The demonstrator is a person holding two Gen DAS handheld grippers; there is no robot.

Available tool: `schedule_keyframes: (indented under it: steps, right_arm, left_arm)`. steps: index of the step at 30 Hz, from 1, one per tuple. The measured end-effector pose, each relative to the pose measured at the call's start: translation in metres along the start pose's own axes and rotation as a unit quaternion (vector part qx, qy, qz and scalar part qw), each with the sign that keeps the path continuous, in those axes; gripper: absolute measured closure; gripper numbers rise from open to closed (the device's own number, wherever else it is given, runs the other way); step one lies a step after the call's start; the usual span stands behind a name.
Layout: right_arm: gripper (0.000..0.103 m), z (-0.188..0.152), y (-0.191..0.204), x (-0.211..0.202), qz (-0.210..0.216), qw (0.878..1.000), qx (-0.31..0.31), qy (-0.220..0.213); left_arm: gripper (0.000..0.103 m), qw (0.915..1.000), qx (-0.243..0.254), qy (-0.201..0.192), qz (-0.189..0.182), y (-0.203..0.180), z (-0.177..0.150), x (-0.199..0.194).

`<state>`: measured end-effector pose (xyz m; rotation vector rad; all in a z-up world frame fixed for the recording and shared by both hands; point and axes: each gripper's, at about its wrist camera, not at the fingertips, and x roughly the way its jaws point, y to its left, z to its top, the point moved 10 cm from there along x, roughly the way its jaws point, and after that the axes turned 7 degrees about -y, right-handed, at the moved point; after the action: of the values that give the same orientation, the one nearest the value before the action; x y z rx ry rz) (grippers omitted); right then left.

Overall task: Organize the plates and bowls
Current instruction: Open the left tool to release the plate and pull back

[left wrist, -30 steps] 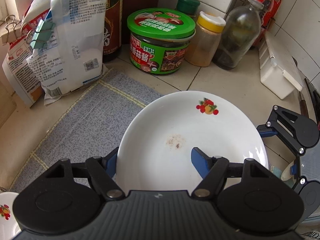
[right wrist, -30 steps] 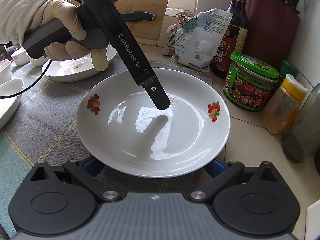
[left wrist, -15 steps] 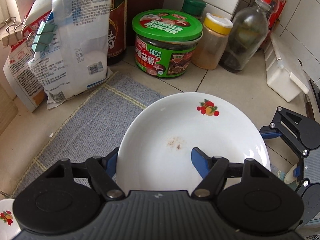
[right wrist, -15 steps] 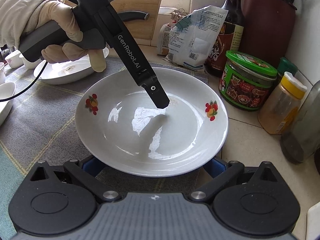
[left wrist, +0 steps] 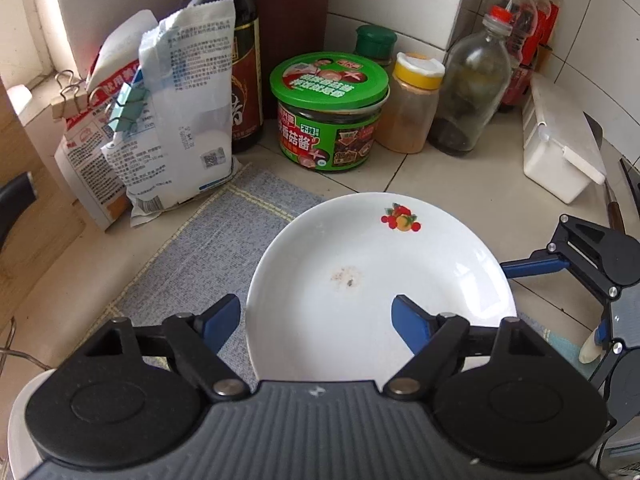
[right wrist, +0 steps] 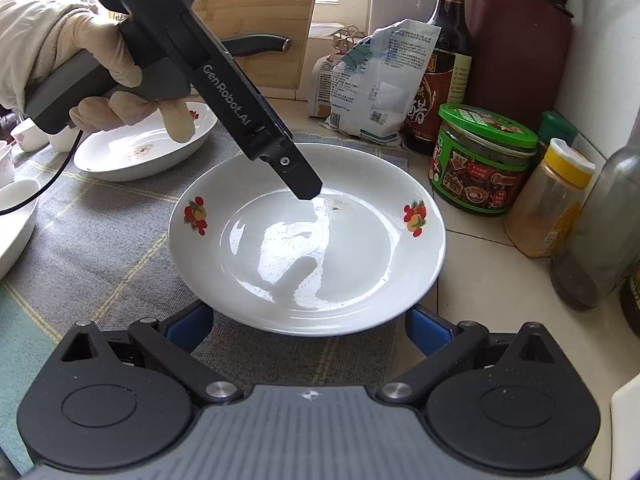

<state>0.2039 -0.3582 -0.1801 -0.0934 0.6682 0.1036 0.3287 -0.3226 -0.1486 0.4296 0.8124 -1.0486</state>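
A white plate [left wrist: 380, 280] with fruit decals and a brown smear lies on the grey mat, also in the right wrist view [right wrist: 308, 240]. My left gripper [left wrist: 316, 300] hangs over its near rim, jaws opening: one blue finger [left wrist: 224, 316] stands clear outside the rim, the other over the plate's inside. From the right wrist view a gloved hand [right wrist: 100, 80] holds that left gripper [right wrist: 306, 190], tip just above the plate. My right gripper [right wrist: 310, 332] is open, its wide-set fingers reaching under the plate's near rim, tips hidden.
A second smeared white plate [right wrist: 144, 148] and small white bowls [right wrist: 12, 216] sit on the mat [right wrist: 92, 232] at the left. Bags [left wrist: 176, 128], a soy bottle [left wrist: 236, 60], a green-lidded jar [left wrist: 328, 116], spice bottles [left wrist: 412, 100] and a white box [left wrist: 560, 152] crowd the tiled corner.
The left gripper's jaws have spread and its outer finger has come off the plate's rim. The left gripper has lifted and drawn back a little; the plate stays put.
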Motion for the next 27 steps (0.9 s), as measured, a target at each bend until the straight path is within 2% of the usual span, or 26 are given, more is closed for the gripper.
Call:
schedule_keyframes:
  steps: [4,12,20,27]
  right_arm:
    - [0.0,0.0,0.007,-0.013,-0.017,1.0,0.013,-0.001]
    - [0.0,0.0,0.039,-0.034,-0.008,0.999,0.047,-0.018]
    - [0.0,-0.01,0.069,-0.041,0.026,0.998,0.051,-0.004]
    - [0.0,-0.016,0.103,-0.043,0.059,0.997,0.04,0.001]
  left_arm:
    - [0.02,0.9995,-0.007,-0.024,0.018,-0.006,-0.001,-0.031]
    - [0.018,0.9955,-0.028,-0.067,0.061,-0.03,-0.026,-0.095]
    - [0.018,0.9891,-0.051,-0.093,0.102,-0.054,-0.077,-0.146]
    - [0.017,0.9823,-0.08,-0.081,0.149,-0.07,-0.136,-0.172]
